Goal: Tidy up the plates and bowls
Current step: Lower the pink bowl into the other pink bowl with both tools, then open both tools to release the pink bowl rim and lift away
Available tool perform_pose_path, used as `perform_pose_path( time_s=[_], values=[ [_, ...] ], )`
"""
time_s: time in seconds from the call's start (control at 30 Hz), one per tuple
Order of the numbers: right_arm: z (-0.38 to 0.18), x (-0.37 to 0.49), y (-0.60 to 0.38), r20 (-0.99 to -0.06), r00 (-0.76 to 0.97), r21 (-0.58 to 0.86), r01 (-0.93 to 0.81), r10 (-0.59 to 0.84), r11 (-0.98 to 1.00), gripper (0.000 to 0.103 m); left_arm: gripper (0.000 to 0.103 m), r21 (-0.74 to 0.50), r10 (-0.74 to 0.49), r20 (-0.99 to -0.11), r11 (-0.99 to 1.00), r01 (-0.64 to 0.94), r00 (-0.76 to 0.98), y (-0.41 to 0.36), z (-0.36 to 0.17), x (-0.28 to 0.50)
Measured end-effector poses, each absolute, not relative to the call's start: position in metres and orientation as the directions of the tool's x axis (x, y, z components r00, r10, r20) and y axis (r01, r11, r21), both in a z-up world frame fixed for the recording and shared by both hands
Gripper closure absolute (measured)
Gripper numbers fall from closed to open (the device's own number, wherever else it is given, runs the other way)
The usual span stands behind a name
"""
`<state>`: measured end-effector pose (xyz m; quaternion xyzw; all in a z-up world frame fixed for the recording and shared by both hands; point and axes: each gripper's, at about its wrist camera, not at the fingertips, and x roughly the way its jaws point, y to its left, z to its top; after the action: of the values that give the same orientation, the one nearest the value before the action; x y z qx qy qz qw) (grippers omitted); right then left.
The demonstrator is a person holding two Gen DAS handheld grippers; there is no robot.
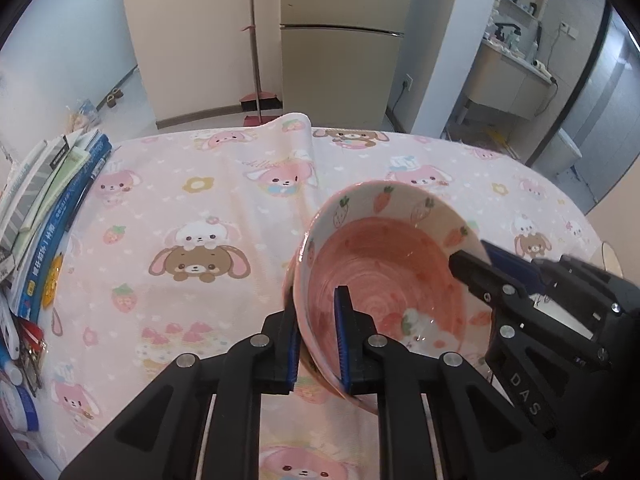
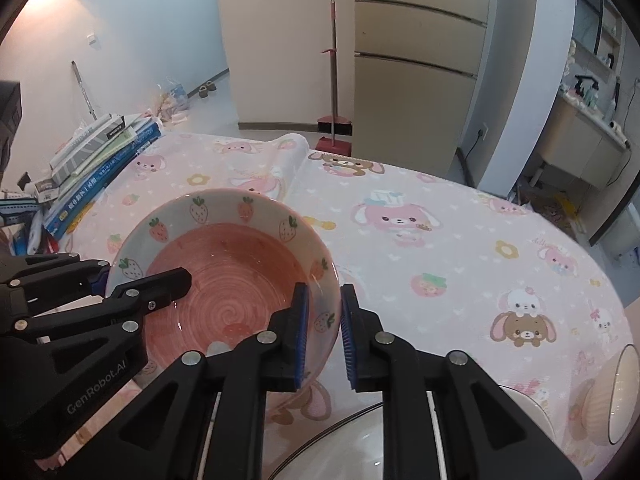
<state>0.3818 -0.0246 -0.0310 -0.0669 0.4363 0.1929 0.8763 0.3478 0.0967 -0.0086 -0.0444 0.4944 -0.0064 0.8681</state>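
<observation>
A pink bowl (image 1: 380, 272) with strawberries and carrots painted round its pale rim sits between both grippers over the pink cartoon tablecloth (image 1: 180, 208). My left gripper (image 1: 318, 308) is shut on the near left wall of the bowl, one blue pad inside and one outside. My right gripper (image 1: 474, 256) pinches the opposite rim. In the right wrist view the bowl (image 2: 240, 272) has its right wall clamped by my right gripper (image 2: 324, 312), while my left gripper (image 2: 142, 272) grips its left rim. The bowl leans a little; whether it touches the cloth is hidden.
A white plate (image 2: 360, 440) lies just below my right gripper, and a beige bowl (image 2: 600, 396) stands at the table's right. A slanting stack of books (image 1: 52, 200) fills the left edge. The cloth has a raised fold (image 1: 296, 128) at the far side. Fridge and broom stand beyond.
</observation>
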Motion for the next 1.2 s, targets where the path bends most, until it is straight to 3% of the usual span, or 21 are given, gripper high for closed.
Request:
perform_pose_path(
  time_s=[0.1, 0.93, 1.2],
  values=[
    [-0.031, 0.384, -0.029, -0.79, 0.532, 0.082, -0.4, 0.304, 0.913, 0.094, 0.088, -0.082, -0.055, -0.859, 0.996, -0.031, 0.509, 0.098, -0.008, 0.348],
    [-0.016, 0.385, -0.048, -0.752, 0.534, 0.189, -0.388, 0.387, 0.902, 0.1, 0.084, -0.079, -0.048, -0.875, 0.996, -0.044, 0.481, 0.095, -0.012, 0.352],
    [-0.017, 0.384, -0.043, -0.755, 0.546, 0.161, -0.382, 0.363, 0.91, 0.099, 0.075, -0.068, -0.037, -0.859, 0.997, -0.043, 0.511, 0.089, -0.012, 0.353]
  ],
)
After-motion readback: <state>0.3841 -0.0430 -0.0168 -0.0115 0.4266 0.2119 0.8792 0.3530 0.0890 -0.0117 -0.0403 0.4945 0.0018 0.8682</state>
